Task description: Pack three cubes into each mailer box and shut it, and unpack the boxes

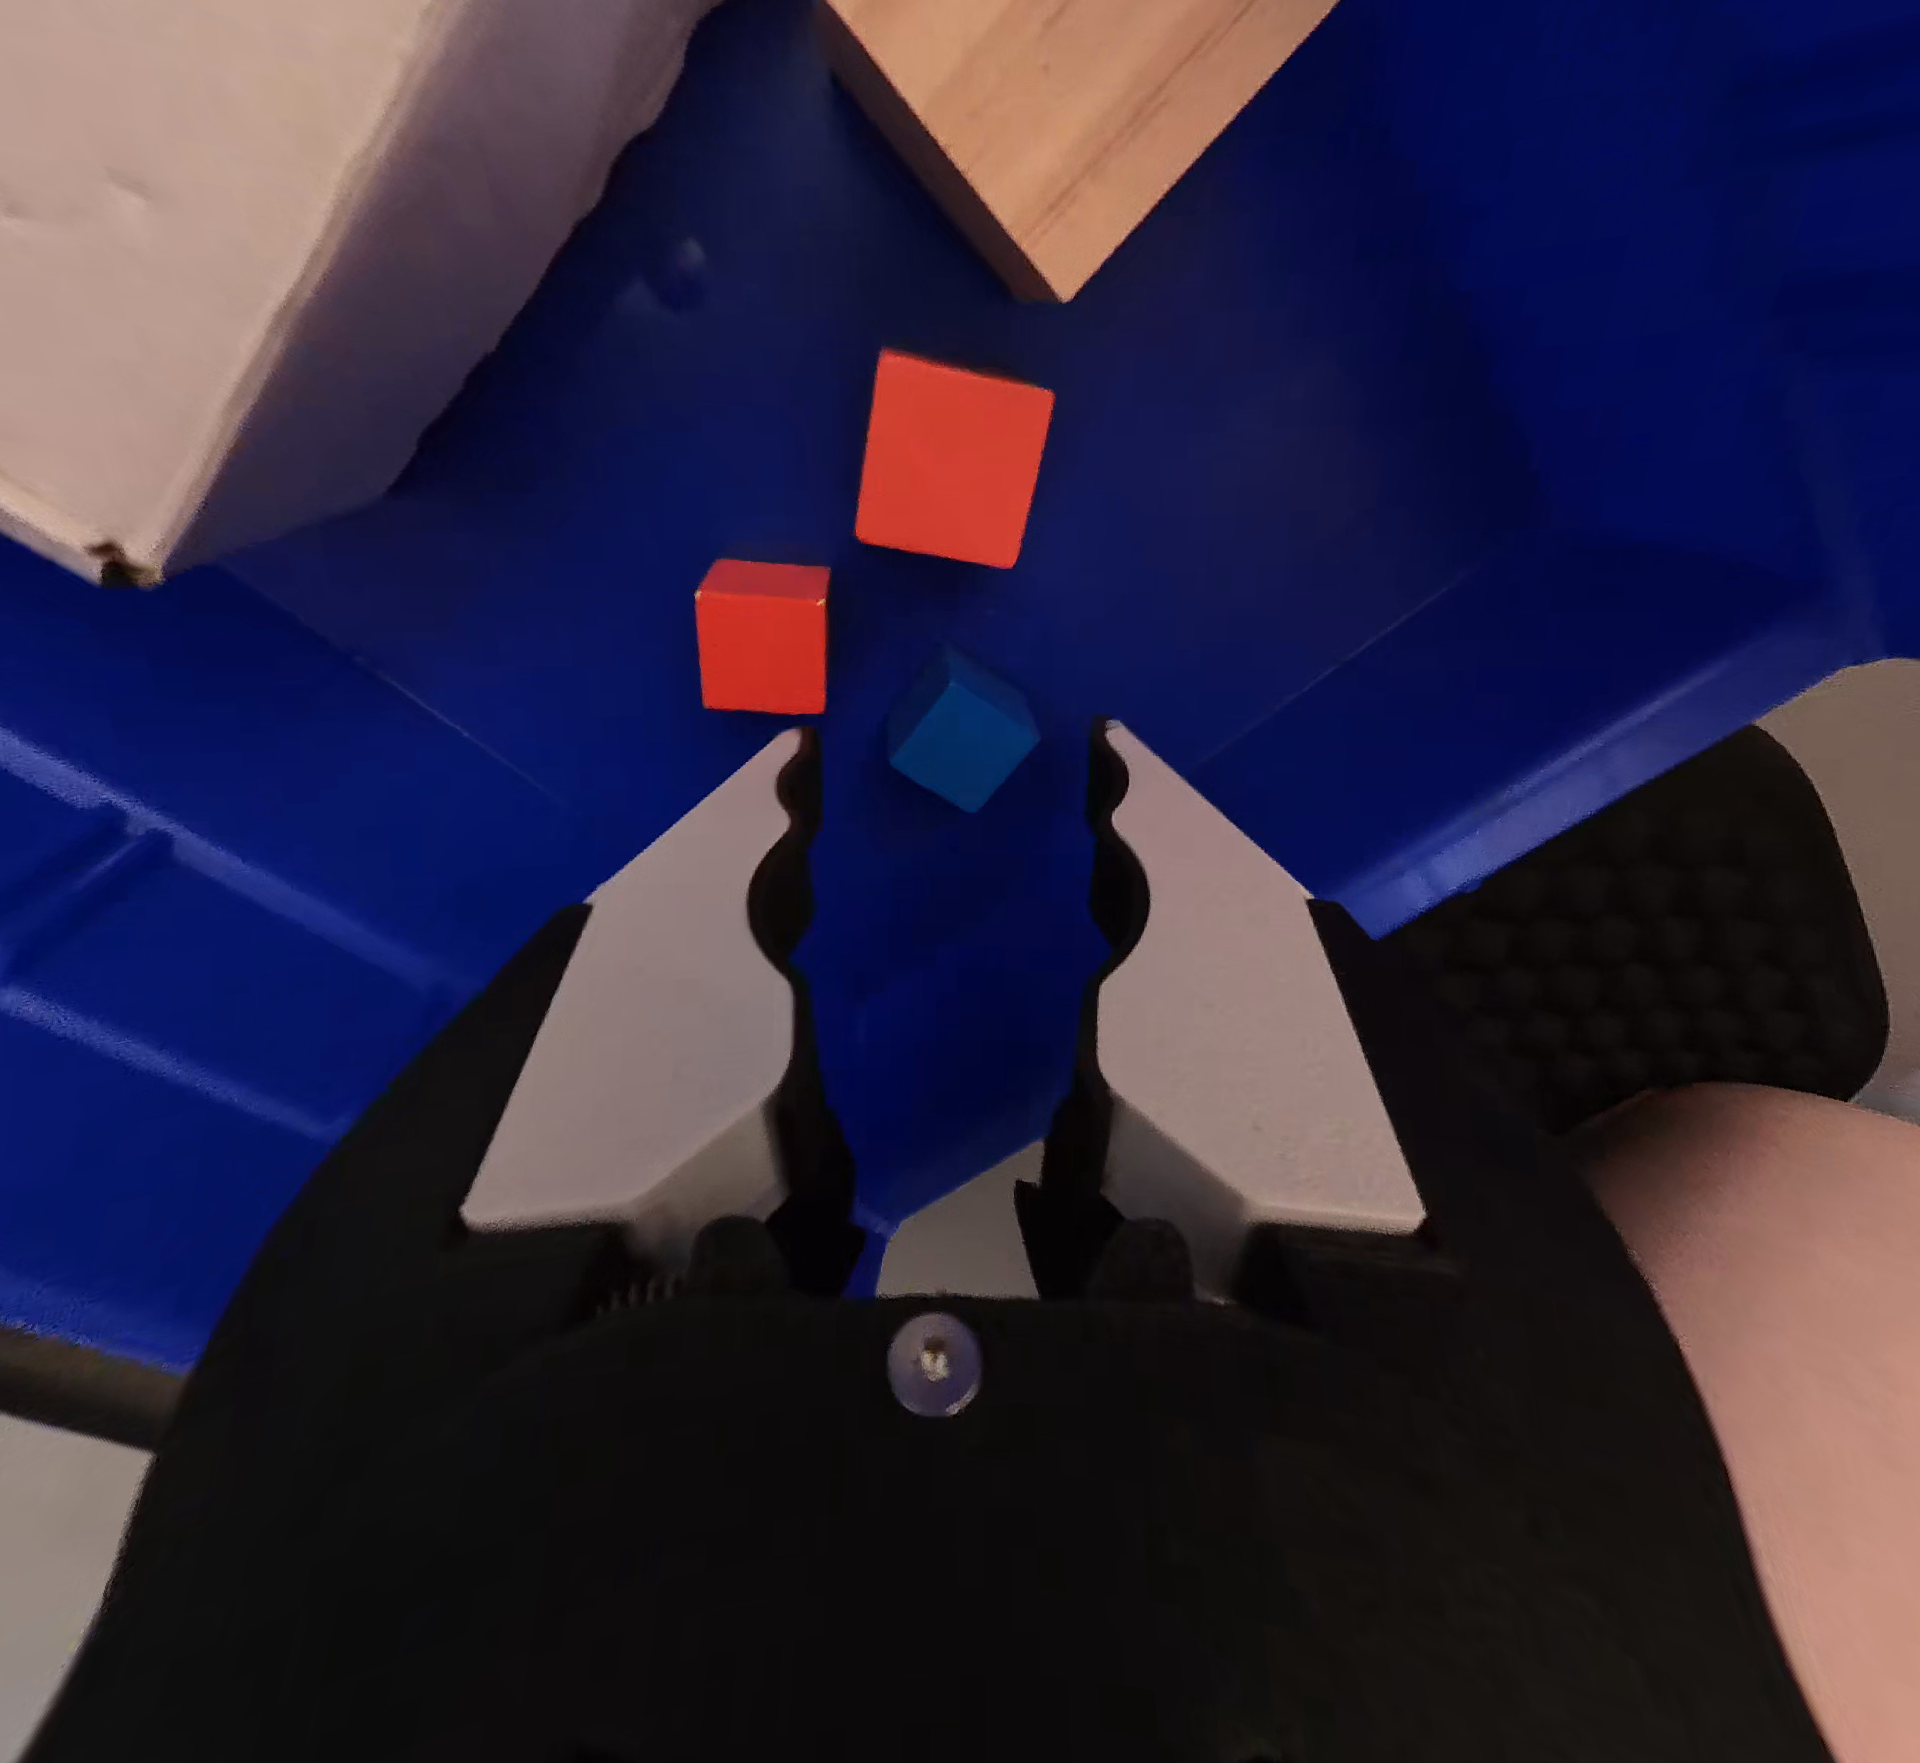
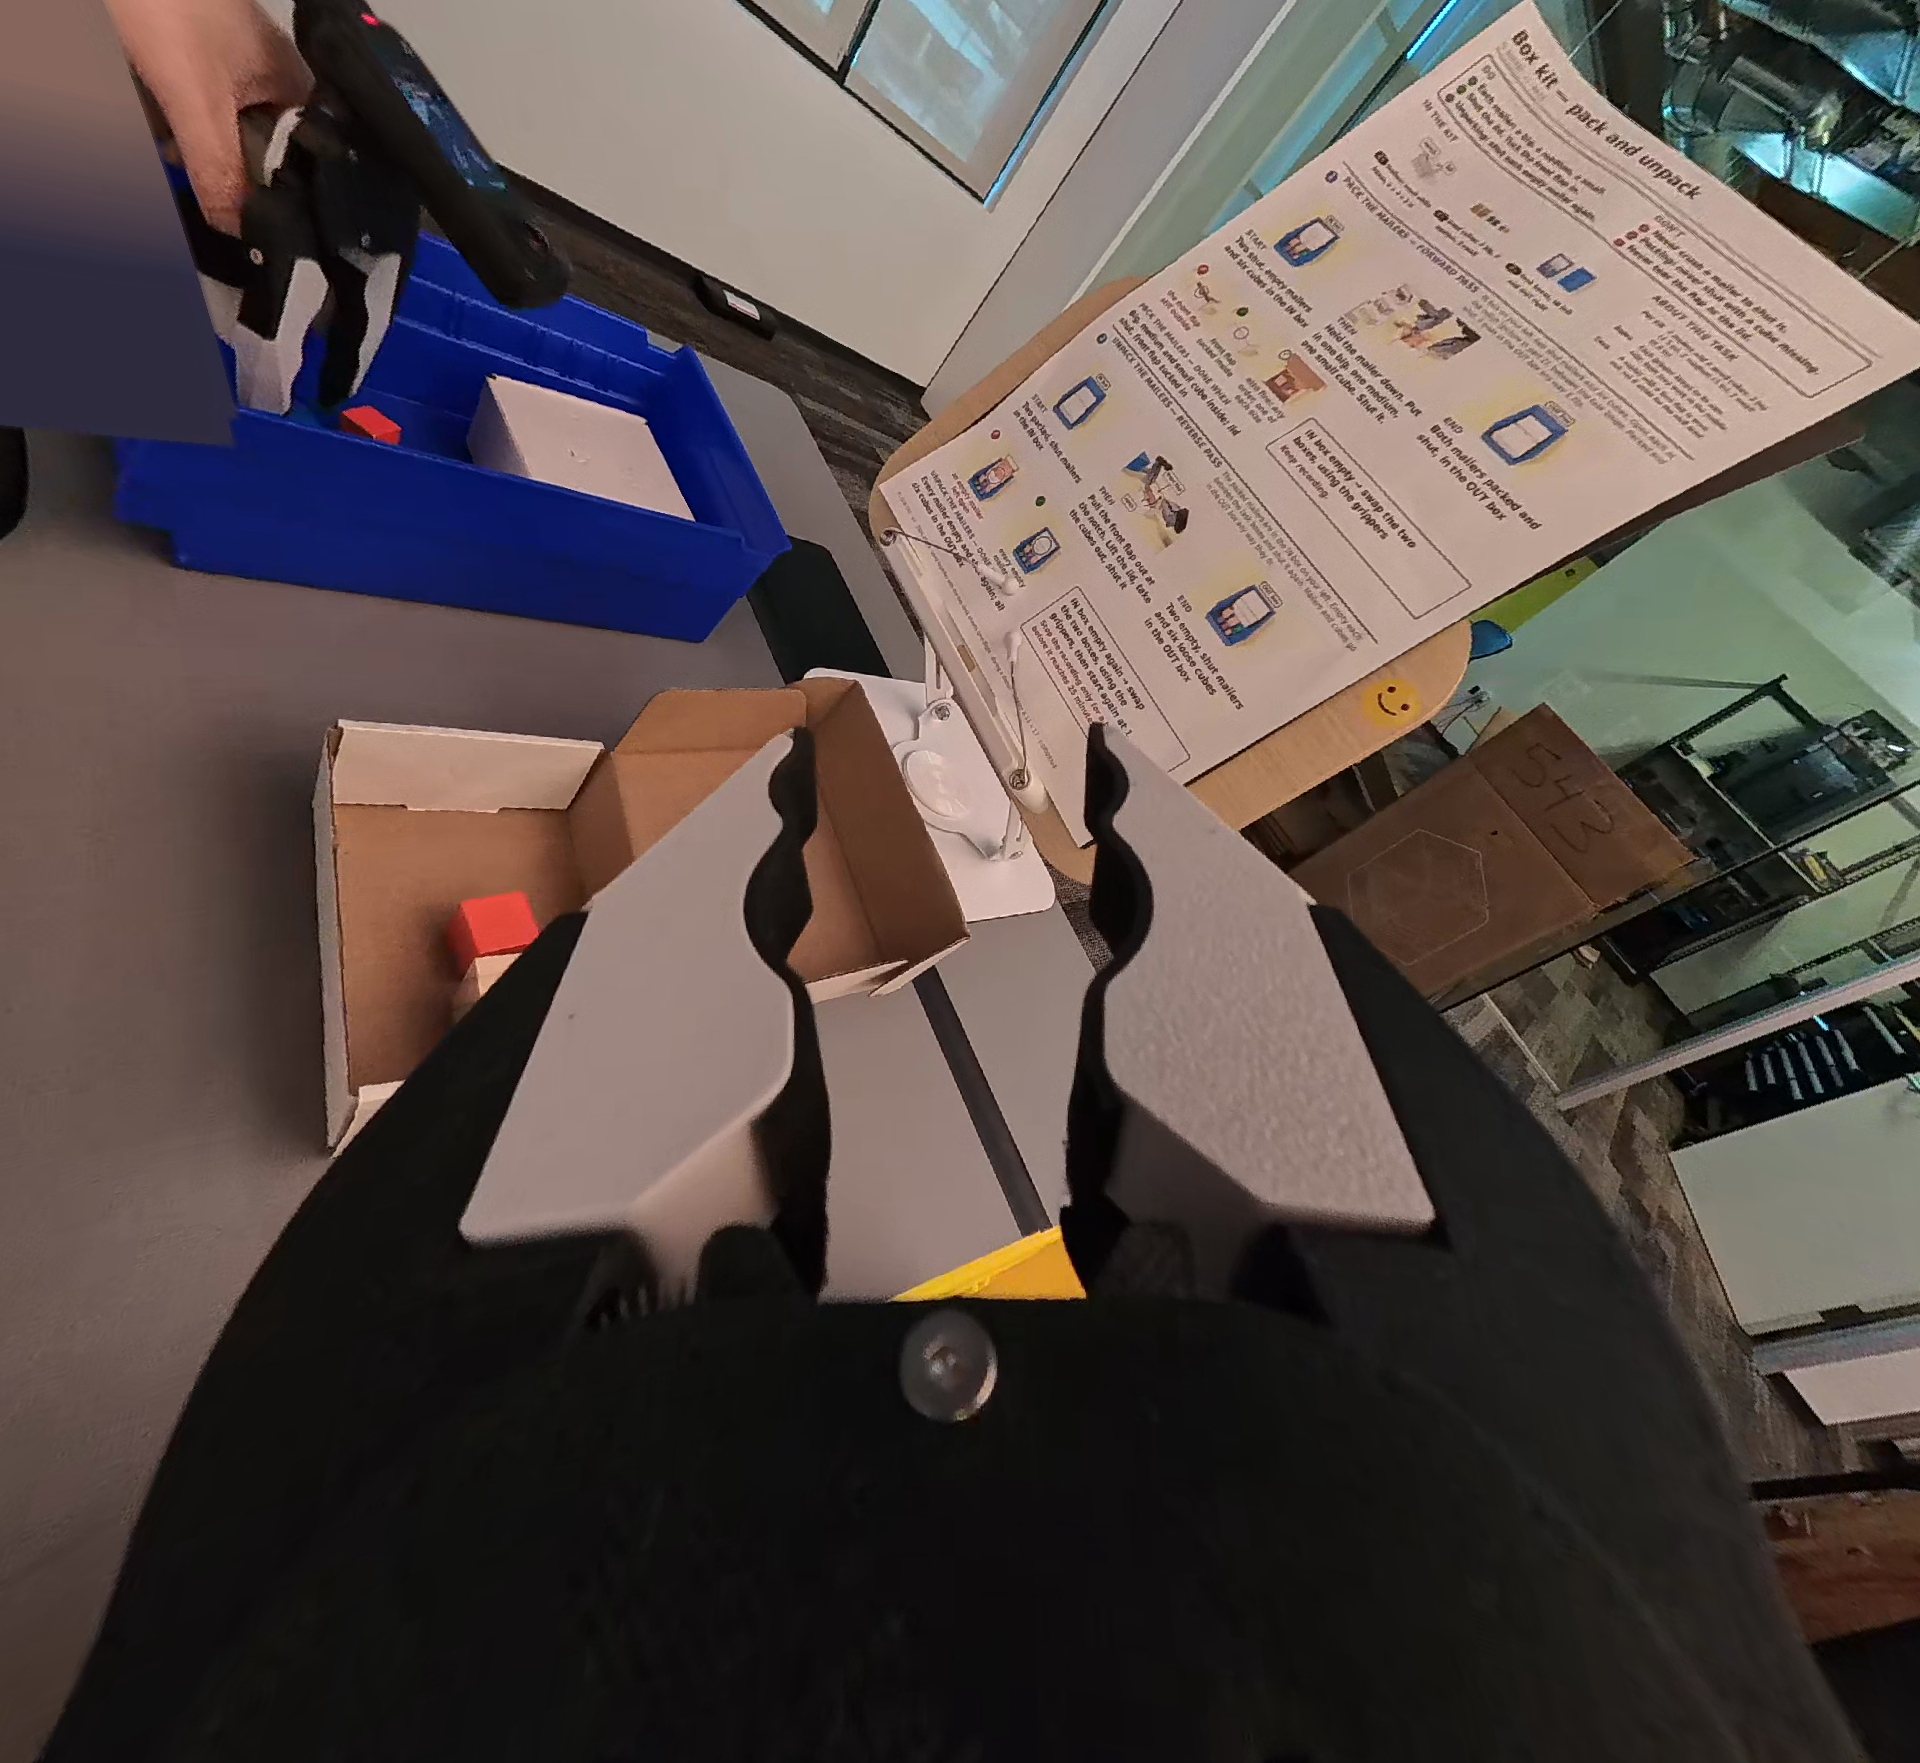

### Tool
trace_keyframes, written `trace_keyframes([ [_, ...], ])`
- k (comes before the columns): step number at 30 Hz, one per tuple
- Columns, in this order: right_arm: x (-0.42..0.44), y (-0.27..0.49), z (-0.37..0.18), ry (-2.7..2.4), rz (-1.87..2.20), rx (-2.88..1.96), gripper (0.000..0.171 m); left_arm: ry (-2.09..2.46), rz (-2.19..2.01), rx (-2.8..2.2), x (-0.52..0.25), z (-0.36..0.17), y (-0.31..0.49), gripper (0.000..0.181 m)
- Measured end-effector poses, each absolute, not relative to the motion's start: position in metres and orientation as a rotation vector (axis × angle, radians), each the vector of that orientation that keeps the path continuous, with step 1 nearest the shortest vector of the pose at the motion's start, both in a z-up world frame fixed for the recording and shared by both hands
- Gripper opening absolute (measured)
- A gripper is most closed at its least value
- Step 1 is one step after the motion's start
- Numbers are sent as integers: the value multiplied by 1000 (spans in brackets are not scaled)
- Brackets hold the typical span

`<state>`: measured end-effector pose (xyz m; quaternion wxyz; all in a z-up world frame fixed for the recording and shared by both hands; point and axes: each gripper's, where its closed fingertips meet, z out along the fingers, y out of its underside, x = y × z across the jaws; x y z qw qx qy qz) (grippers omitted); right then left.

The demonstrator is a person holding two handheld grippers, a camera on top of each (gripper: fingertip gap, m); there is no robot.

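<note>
In the left wrist view my left gripper [image 1: 951,737] is open and empty, pointing down into a blue bin [image 1: 1455,487]. Just beyond its tips lie a small blue cube [image 1: 961,731], a small red cube [image 1: 764,638], a larger red cube [image 1: 951,461] and a big wooden cube [image 1: 1081,40]. A shut white mailer box [image 1: 239,155] lies in the bin at upper left. In the right wrist view my right gripper [image 2: 945,742] is open and empty above an open mailer box [image 2: 436,882] that holds a red cube [image 2: 494,924] on a pale wooden cube [image 2: 488,978].
The right wrist view shows the blue bin [image 2: 468,518] at the grey table's [image 2: 156,830] far side, with the left gripper [image 2: 312,363] inside it and the white mailer [image 2: 577,446]. An instruction sheet [image 2: 1351,425] on a stand is to the right. A yellow edge [image 2: 987,1272] shows under my right gripper. Some 50 cm of space lies between my two pairs of fingers.
</note>
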<state>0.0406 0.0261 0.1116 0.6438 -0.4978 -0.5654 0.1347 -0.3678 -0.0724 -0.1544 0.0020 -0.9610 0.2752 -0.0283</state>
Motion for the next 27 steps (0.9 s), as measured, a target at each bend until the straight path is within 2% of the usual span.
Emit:
trace_keyframes([
  [6,42,26,112,-1283,311,-1134,52,905,-85,-3041,-371,-162,-78,39],
  [8,42,26,112,-1285,309,-1133,52,921,-67,-3039,-374,-164,-78,29],
  [17,43,26,113,-1283,311,-1135,52,990,-64,-2958,-367,-153,-78,29],
  [22,42,26,111,-1290,307,-1140,52,997,99,-2836,-363,-116,-75,29],
  [27,40,27,108,-1302,301,-1147,51,1046,219,-2420,-318,-36,-55,29],
])
